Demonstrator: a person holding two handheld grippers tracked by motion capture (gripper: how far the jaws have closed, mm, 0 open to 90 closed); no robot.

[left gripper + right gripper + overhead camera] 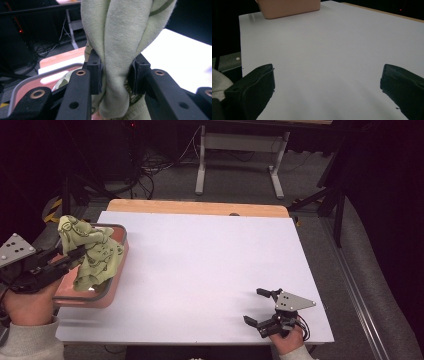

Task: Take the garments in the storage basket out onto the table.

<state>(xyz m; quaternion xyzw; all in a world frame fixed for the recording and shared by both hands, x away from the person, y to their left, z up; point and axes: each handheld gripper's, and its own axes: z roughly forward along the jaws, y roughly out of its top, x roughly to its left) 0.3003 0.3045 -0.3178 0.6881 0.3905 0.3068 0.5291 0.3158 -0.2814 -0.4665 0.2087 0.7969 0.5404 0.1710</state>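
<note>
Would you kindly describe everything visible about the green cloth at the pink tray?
The green cloth is a pale olive, soft knit-looking fabric with darker printed lines. It is bunched and lifted into a crumpled peak above the pink tray, its lower end hanging down into the tray. The left gripper pinches a thick fold of it between both jaws.

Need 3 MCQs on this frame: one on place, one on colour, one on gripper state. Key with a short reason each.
1. Where does the pink bin sit on the white table?
A. left edge
B. centre
C. far right corner

2. What colour is the cloth?
A. navy
B. pale green
C. red

3. How does the right gripper stand?
A. shut on the cloth
B. open, holding nothing
C. shut on the bin

Key: 1 A, the high view shows it at the left edge. 2 B, pale green in the left gripper's shut jaws. 3 B, jaws spread over bare table.
</note>
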